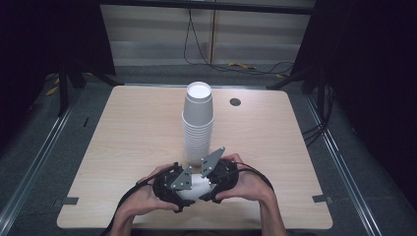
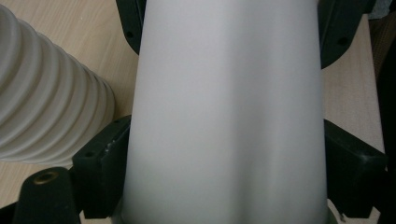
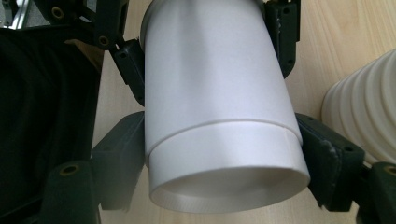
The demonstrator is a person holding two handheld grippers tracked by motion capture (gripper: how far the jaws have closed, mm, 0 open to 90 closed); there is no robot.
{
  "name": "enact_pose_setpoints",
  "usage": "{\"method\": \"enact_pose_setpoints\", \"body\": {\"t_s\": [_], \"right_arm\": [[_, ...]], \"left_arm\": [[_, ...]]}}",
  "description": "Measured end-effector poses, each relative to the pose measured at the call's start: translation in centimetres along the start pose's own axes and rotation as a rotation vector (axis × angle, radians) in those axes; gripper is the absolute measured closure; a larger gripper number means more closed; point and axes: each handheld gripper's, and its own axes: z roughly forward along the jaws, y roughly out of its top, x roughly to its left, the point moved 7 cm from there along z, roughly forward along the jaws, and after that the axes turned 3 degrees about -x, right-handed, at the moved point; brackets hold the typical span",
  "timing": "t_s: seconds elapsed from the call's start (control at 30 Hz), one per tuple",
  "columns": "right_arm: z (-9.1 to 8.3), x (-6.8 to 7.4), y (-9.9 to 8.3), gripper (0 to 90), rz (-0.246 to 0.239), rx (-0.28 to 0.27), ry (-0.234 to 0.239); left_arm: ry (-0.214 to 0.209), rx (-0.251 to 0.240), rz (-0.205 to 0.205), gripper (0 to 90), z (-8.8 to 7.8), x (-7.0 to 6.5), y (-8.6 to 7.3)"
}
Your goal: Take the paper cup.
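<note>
A white paper cup piece [image 1: 193,187], with a seam as of two nested cups [image 3: 219,102], lies level between both hands near the table's front edge. My left gripper [image 1: 183,190] is shut on one end, its black jaws pressing both sides of the cup wall [image 2: 229,116]. From the other end my right gripper [image 1: 210,181] is shut on it, its jaws against the section with the recessed end [image 3: 224,186]. Just behind stands a tall upside-down stack of white cups [image 1: 198,123], ribbed with rims, seen close beside the held cup [image 2: 46,93] [image 3: 364,112].
The light wooden table [image 1: 133,128] has a round cable hole [image 1: 235,102] at the back right. Two bits of grey tape [image 1: 66,201] mark its front corners. Cables [image 1: 255,68] lie on the floor behind, and dark curtains hang at both sides.
</note>
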Motion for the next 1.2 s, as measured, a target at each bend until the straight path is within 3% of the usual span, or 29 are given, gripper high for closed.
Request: {"method": "enact_pose_setpoints", "body": {"t_s": [0.33, 0.63, 0.67, 0.77, 1.2], "right_arm": [[0.3, 0.1, 0.0, 23.5, 0.014, -0.005, 0.01], [0.3, 0.0, -0.1, 23.5, 0.025, -0.003, 0.01], [0.2, 0.0, -0.1, 23.5, 0.025, -0.004, 0.008], [0.2, 0.0, -0.1, 23.5, 0.023, -0.009, 0.009], [-0.1, 0.0, -0.1, 23.5, 0.038, -0.019, 0.017]], "left_arm": [[-0.017, -0.028, 0.002, 13.1, 0.0, -0.1, -0.5], [0.012, -0.058, 0.012, 12.9, -0.2, 0.0, -0.3], [0.003, -0.034, 0.01, 12.9, -0.4, 0.0, -0.4], [0.014, -0.065, 0.009, 13.0, -0.4, 0.0, -0.2], [0.036, -0.095, 0.016, 13.1, -0.9, -0.2, 0.0]]}}
